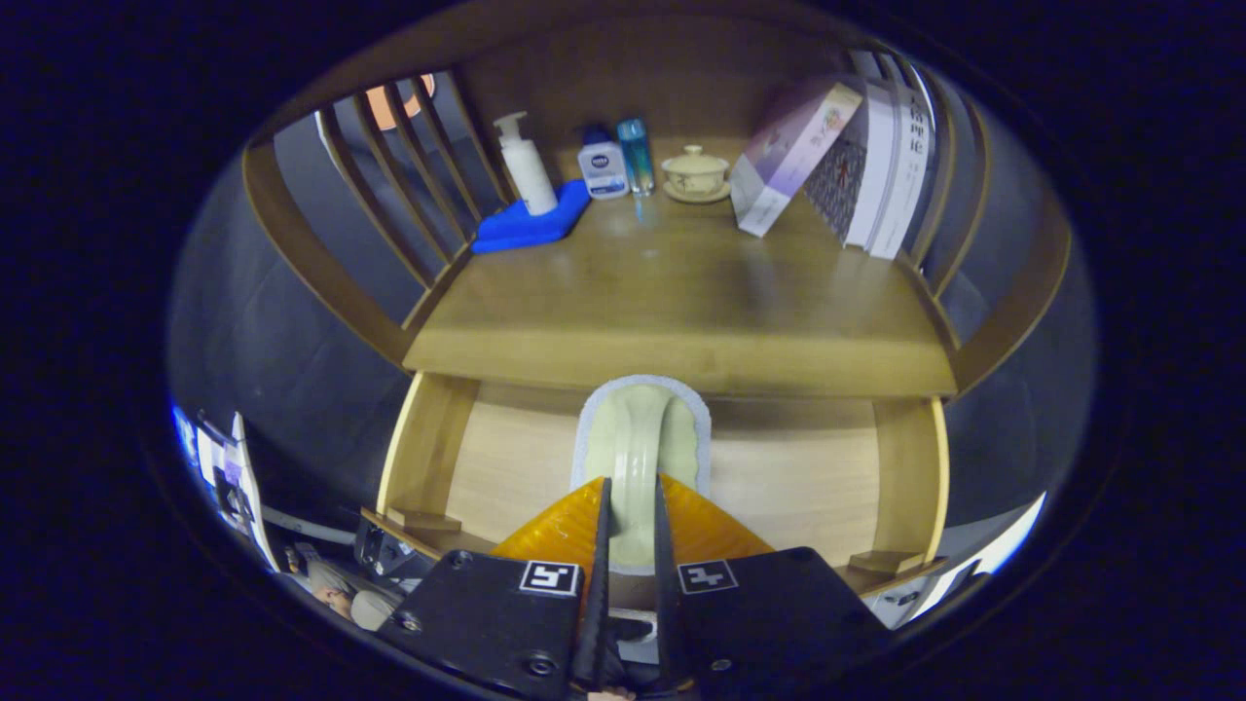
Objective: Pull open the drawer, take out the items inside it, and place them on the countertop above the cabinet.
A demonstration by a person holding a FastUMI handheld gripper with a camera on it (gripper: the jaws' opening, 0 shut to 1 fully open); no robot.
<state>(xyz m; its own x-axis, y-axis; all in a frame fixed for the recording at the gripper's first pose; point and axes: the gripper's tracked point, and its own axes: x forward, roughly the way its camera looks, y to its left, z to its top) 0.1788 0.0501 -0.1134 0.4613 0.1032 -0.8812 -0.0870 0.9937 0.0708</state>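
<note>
Drawer (779,477) stands open below the worktop (681,302); hand-held gripper (631,531) pinches the pale-green brush (638,438) by its stiff handle; it looks light, rigid, perhaps slippery.

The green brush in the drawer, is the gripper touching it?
Touching. In the gripper view, the gripper has both fingers pressed against the green brush's handle, one on each side.

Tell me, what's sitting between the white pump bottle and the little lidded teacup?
In the gripper view, a small blue-capped bottle and a slim blue tube stand between the pump bottle and the teacup.
</note>
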